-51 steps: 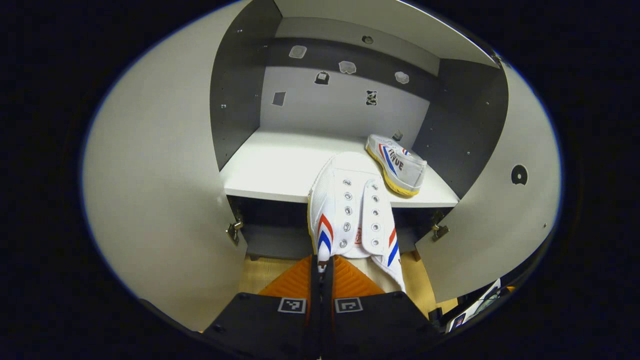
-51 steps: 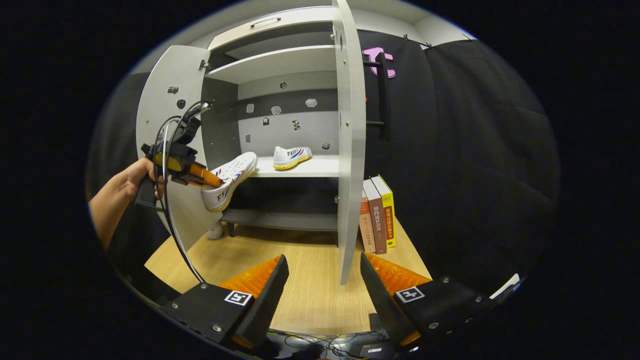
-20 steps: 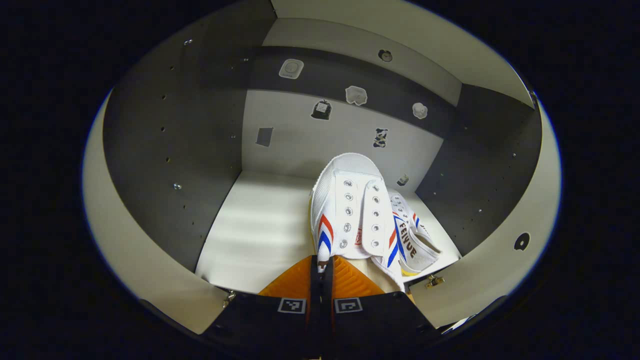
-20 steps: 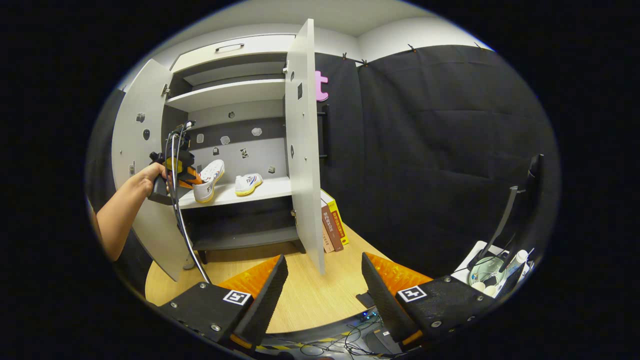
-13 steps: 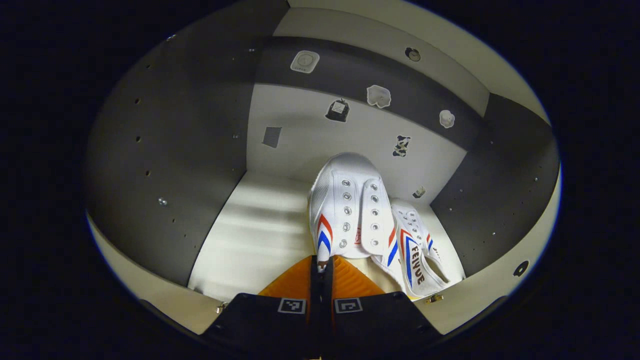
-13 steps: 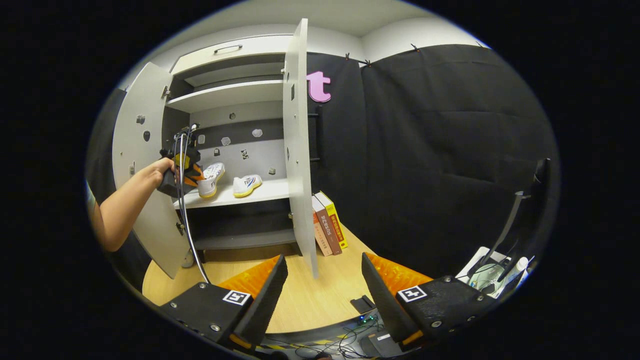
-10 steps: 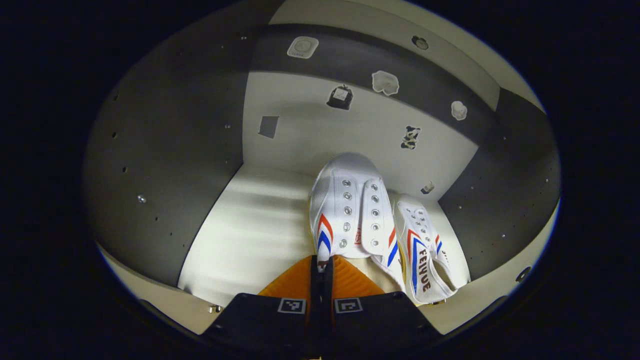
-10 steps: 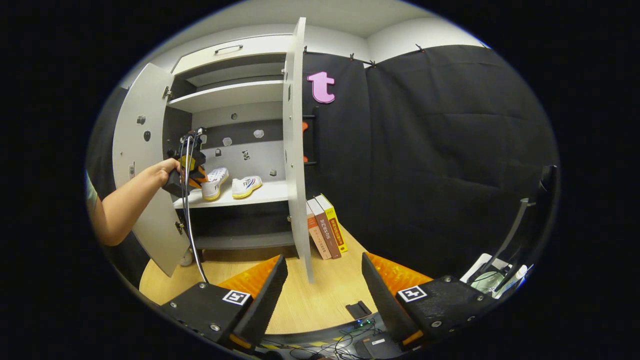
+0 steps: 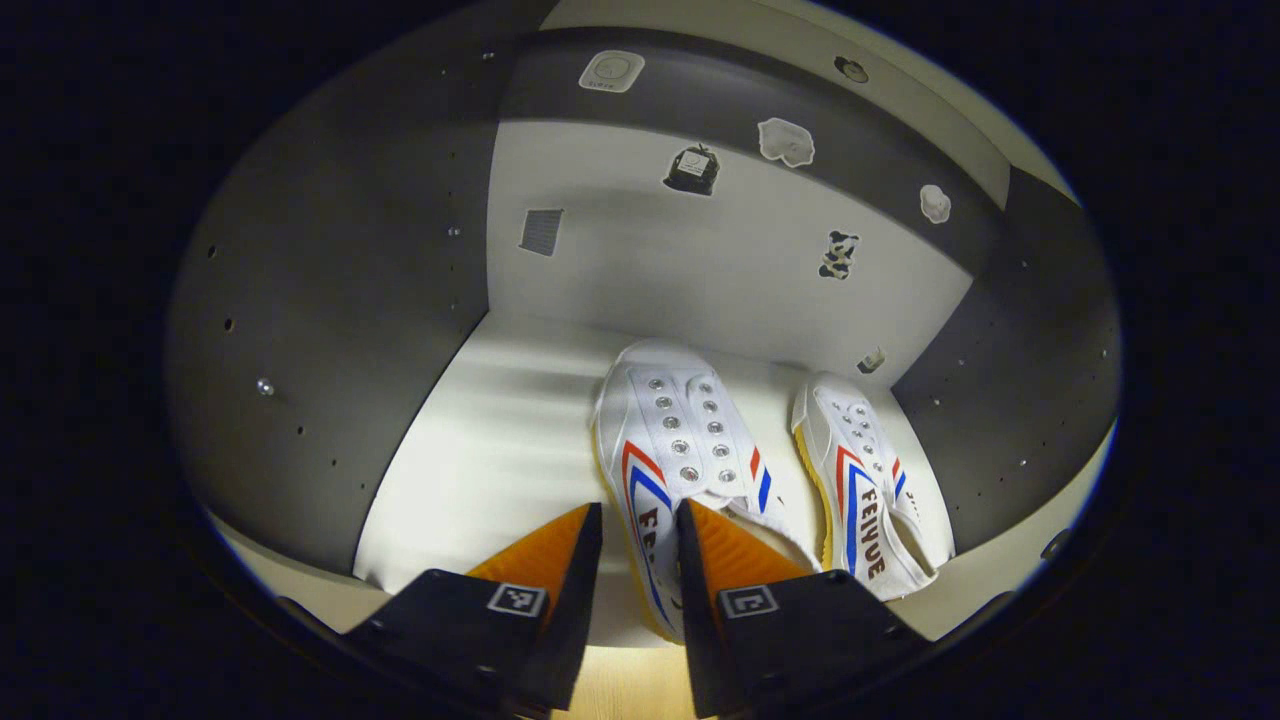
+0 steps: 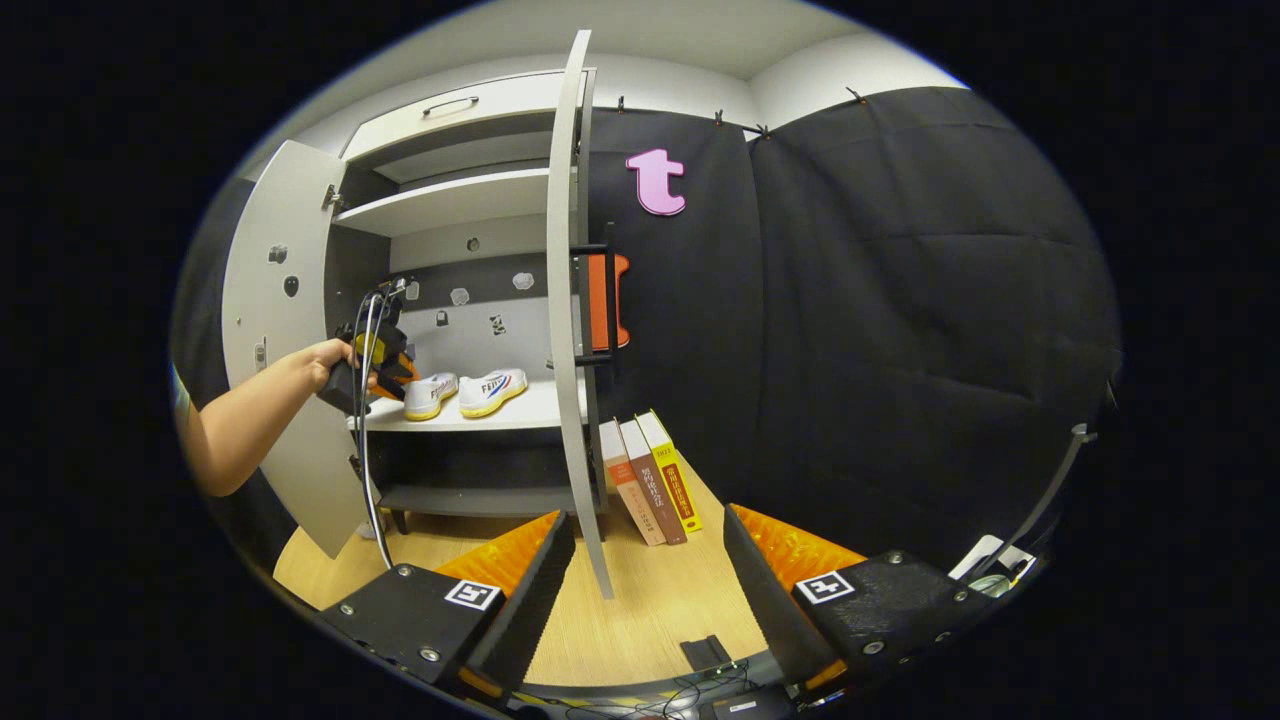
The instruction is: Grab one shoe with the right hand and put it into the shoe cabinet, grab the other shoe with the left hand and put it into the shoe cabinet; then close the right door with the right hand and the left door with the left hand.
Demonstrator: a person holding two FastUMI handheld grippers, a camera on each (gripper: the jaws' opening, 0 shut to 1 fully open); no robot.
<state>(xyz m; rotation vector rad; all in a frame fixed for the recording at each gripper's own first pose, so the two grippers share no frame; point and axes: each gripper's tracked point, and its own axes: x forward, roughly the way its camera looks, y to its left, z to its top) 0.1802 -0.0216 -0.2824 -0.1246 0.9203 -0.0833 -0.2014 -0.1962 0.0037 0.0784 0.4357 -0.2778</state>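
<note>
Two white shoes with red and blue stripes lie side by side on the cabinet's middle shelf [image 9: 490, 430]. The nearer shoe [image 9: 675, 450] rests with its heel rim in the gap of my open left gripper [image 9: 640, 515], neither finger pressing on it. The second shoe [image 9: 860, 485] lies to its right by the dark side wall. In the right gripper view a hand [image 10: 322, 362] holds the left gripper [image 10: 398, 372] at the shelf front, beside both shoes [image 10: 432, 393] [image 10: 493, 388]. My right gripper [image 10: 648, 522] hangs open over the wooden floor, well back from the cabinet.
Both cabinet doors stand open: the left door [image 10: 272, 300] swung wide, the right door [image 10: 563, 300] edge-on. Three books [image 10: 650, 480] lean by the cabinet's right side. A cable [image 10: 365, 460] hangs from the left gripper. Cables and a small device [image 10: 705, 655] lie on the floor.
My left gripper carried the shoe onto the shelf, lowered it beside the other shoe and opened, letting it go. The right gripper view has swung a little to the right.
</note>
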